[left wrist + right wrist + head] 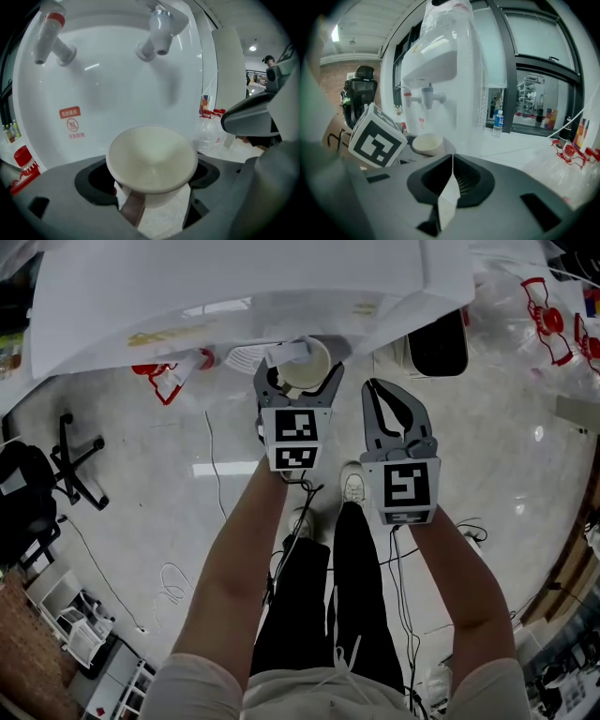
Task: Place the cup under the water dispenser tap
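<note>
A black office chair [23, 507] stands near loose cables [173, 582] on the glossy floor [141, 456].

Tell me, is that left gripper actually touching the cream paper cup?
Touching. The left gripper view shows the left gripper with its jaws closed against both sides of the cream paper cup.

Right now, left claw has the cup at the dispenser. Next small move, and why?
Probably ease the left claw forward toward the dispenser. It is shut on the cup, which is upright and roughly lined up with the pale tap, but the tap looks farther in and higher, so the cup does not seem to sit under it yet.
</note>
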`<state>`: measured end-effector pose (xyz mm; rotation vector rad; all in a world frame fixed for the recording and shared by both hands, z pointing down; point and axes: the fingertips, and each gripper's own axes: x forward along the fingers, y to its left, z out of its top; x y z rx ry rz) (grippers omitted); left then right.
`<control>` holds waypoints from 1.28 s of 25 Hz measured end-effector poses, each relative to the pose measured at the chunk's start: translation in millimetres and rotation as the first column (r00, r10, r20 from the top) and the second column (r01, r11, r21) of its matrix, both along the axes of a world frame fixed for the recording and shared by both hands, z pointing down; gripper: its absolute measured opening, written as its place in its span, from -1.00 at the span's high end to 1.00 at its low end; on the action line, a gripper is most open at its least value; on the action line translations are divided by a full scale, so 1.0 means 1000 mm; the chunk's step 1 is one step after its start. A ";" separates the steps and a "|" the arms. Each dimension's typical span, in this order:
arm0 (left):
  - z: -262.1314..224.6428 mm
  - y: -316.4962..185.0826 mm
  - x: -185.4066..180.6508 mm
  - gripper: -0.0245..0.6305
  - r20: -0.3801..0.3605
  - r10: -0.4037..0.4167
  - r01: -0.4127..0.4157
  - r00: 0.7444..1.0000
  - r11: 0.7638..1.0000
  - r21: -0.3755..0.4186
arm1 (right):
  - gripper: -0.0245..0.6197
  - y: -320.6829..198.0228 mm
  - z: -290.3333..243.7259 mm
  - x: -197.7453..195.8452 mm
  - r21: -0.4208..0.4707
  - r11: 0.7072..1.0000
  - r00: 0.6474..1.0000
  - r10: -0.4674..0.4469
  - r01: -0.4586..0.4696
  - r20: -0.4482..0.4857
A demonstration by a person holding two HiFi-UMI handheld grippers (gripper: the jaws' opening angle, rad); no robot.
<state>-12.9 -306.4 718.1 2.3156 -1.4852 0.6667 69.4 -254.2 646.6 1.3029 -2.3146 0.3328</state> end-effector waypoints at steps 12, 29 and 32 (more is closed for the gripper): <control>-0.014 -0.003 0.004 -0.44 -0.018 0.008 -0.006 1.000 0.992 0.126 | 0.83 0.012 0.004 0.008 -0.021 1.000 1.000 -0.001 0.001 -0.016; -0.058 0.028 -0.007 -0.53 -0.076 -0.024 0.039 0.997 0.978 0.204 | 0.83 0.049 -0.004 -0.004 -0.014 0.999 0.998 -0.041 0.040 -0.039; -0.075 0.047 -0.003 -0.53 -0.082 0.023 -0.005 0.996 0.976 0.217 | 0.83 0.062 -0.013 -0.010 -0.009 0.999 0.998 -0.041 0.041 -0.040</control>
